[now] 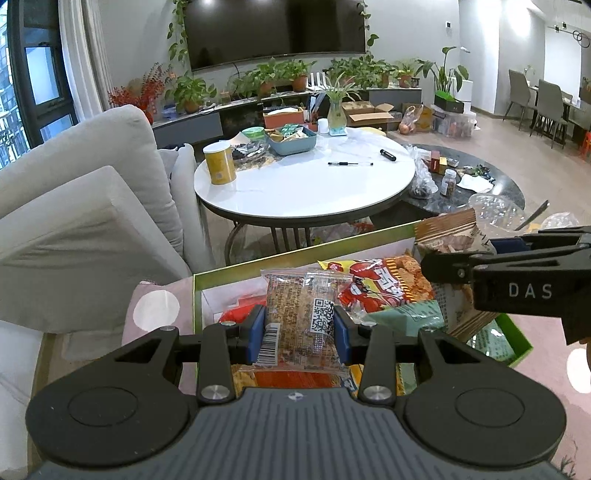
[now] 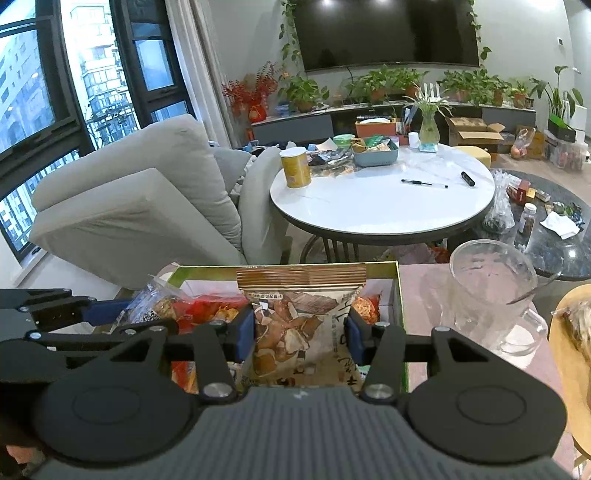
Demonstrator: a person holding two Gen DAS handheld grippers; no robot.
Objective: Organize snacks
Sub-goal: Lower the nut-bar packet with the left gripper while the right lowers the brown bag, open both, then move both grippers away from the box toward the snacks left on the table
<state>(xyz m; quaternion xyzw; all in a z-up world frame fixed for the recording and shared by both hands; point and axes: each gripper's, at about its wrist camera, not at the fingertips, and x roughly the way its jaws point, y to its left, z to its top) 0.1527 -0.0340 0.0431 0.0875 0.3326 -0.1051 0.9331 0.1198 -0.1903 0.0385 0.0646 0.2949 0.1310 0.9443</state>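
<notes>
A: Quick rundown, nearest first, w/ the green box [image 2: 400,295] as ref?

B: Left gripper [image 1: 300,334] sits over the box's near-left part, blue pads clamped tight on a clear snack packet [image 1: 301,317] w/ a QR code. Right gripper [image 2: 301,334] is over the box's right part, pads pressed on both sides of a brown mushroom-print bag [image 2: 301,325], standing upright, top seal toward the far wall.

A: Inside the box?

B: More snacks, e.g. a red-yellow bag [image 1: 380,284], loosely piled.

A: Surface?

B: Box rests on a pinkish top w/ white dots [image 1: 157,310]. Just right of the box: a clear glass jug [image 2: 493,291]. Right of that, a wooden tray's edge [image 2: 565,354].

A: Beyond the box?

B: Grey sofa cushions [image 2: 122,206] to its far left. Straight behind, a round white table [image 2: 382,214] w/ a yellow canister [image 2: 295,166], a teal tray [image 2: 375,155], a pen [image 2: 423,183]. Dark low table [image 2: 554,251] behind-right. Farthest: a plant-lined TV unit [image 2: 295,123], a wall TV [image 2: 388,33], big windows [image 2: 55,92] far left.
</notes>
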